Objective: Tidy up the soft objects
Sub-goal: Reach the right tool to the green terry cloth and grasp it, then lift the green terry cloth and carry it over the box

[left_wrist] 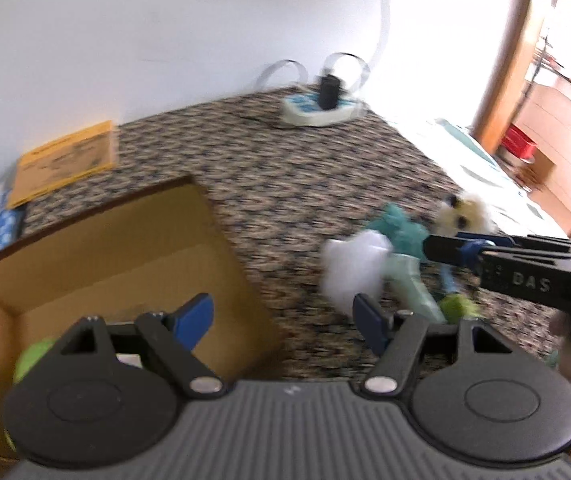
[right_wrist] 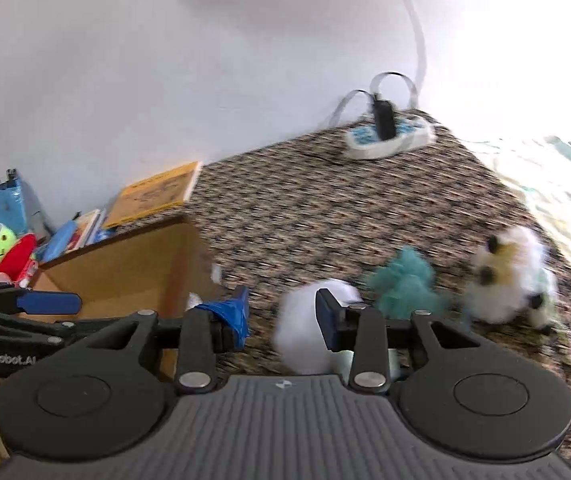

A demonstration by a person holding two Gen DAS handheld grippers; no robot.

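Left gripper point(left_wrist: 281, 320): jaws apart, empty, over cardboard box point(left_wrist: 133, 248) edge.
Right gripper point(right_wrist: 283, 320): jaws apart, empty.
Soft toys point(right_wrist: 405, 288): on patterned carpet point(right_wrist: 345, 216), right of box; orientation blurred.

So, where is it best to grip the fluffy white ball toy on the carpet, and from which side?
Grip the fluffy white ball toy across its round middle, coming from above. It lies free on the patterned carpet, and the teal plush toy crowds its right side.
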